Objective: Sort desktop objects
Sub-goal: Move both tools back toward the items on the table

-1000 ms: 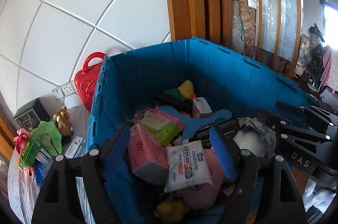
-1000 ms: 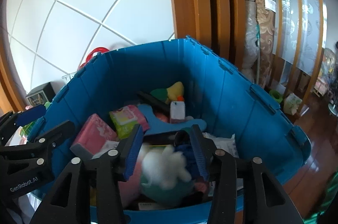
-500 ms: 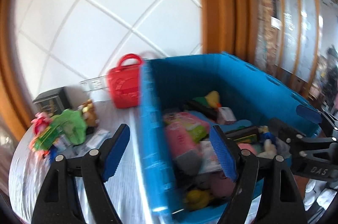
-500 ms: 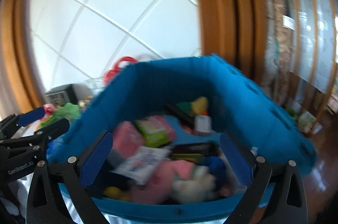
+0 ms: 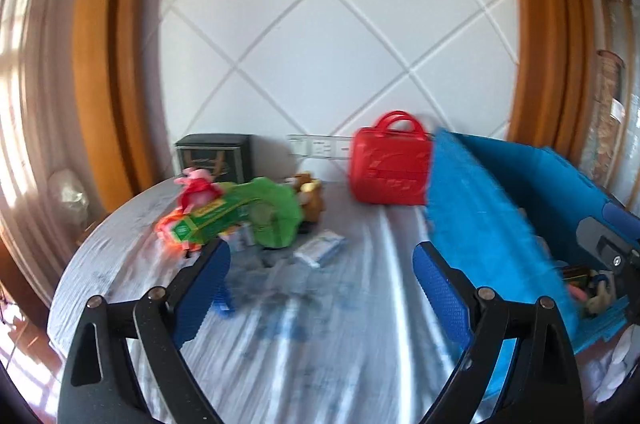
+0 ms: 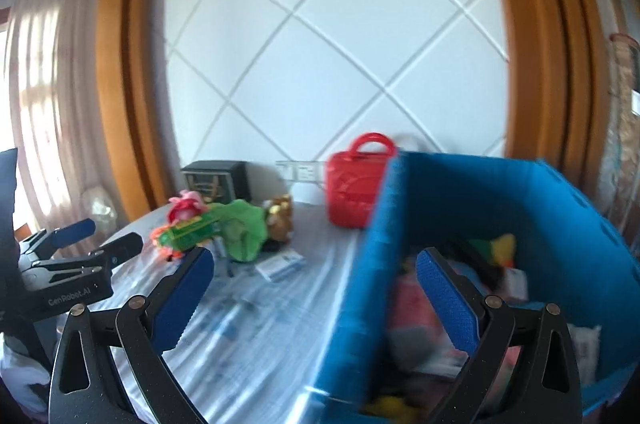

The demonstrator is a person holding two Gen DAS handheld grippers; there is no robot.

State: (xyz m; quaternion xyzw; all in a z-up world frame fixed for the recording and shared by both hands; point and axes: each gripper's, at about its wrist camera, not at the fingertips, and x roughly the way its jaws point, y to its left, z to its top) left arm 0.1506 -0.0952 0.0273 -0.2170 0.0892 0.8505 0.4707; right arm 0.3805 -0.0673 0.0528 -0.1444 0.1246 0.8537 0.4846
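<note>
We have just dropped our loads into the blue bin [image 6: 500, 207] and swung both hand-held grippers, left [image 5: 320, 288] and right [image 6: 316, 292], jaws apart and empty, toward the toy pile [image 5: 240, 216] left on the surface [image 5: 320, 344].

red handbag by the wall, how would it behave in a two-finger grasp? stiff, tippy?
The red handbag looks like glossy moulded plastic, so probably stiff and a bit slippery between pads. It stands upright on a narrow base beside the blue bin, so a push up high might tip it. The looped handle probably offers the surest hold.
</note>
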